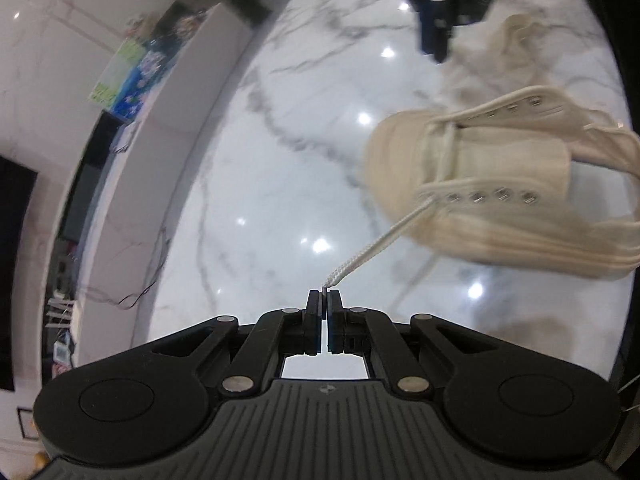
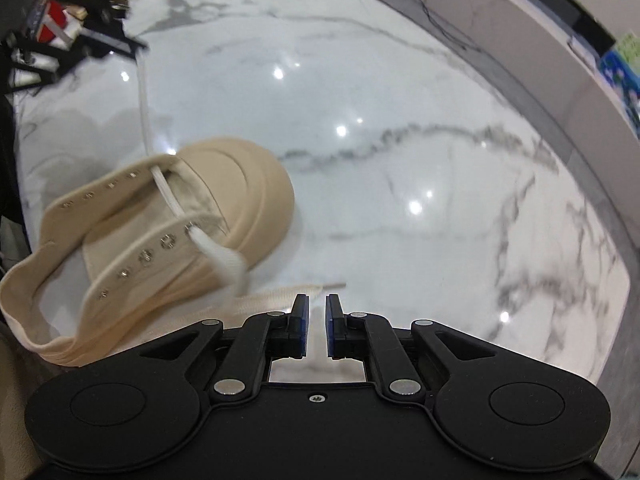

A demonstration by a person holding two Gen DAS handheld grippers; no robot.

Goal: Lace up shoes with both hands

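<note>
A beige canvas shoe lies on the white marble table, its eyelet rows mostly unlaced. A white lace runs taut from its lowest eyelet to my left gripper, which is shut on the lace end. In the right wrist view the same shoe sits at the left, and the left gripper holds the lace above it. The lace's other end lies loose on the table just beyond my right gripper. That gripper stands slightly open with nothing between its pads, and it shows as the right gripper at the top of the left wrist view.
A crumpled cream item lies behind the shoe. A white ledge with coloured packs borders the table, with thin cables trailing beside it. The same ledge curves along the right.
</note>
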